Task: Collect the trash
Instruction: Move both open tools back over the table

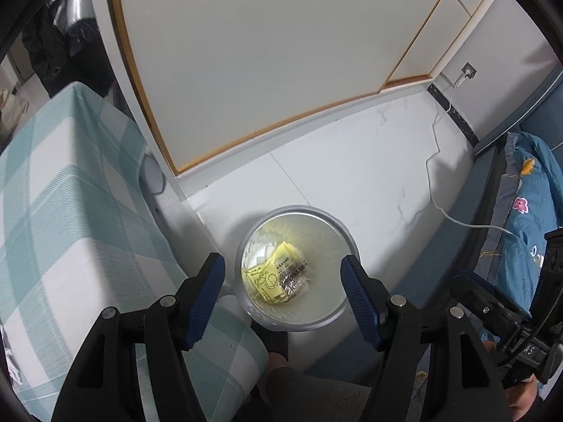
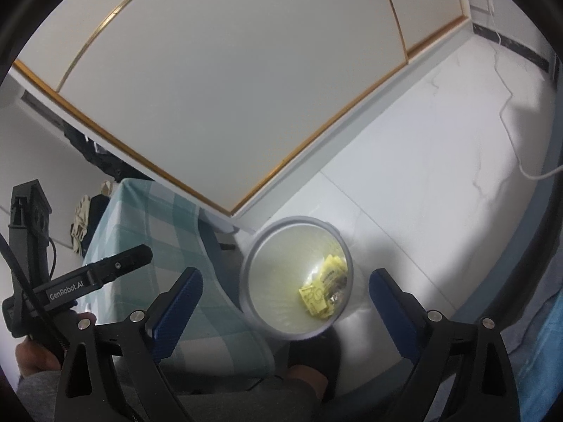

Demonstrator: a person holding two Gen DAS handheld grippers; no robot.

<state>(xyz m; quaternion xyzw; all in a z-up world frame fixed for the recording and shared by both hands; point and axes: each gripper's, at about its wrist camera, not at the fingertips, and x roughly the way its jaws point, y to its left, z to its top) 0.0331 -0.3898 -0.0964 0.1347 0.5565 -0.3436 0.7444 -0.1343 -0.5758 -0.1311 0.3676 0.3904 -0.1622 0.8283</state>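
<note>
With yellow wrapper [image 1: 272, 274] lying in bin [image 1: 346, 235], left gripper [image 1: 283, 269] and right gripper [image 2: 285, 290] spread, empty; lift clear toward 12 o'clock, avoid rim.

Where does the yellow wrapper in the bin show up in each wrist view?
Left wrist view: the yellow wrapper lies at the bottom of the bin, low and central, between the open jaws.
Right wrist view: the wrapper sits low, right of centre, against the bin's right wall.
Shared landmark: the checked green cloth just left of the bin in both views.
</note>
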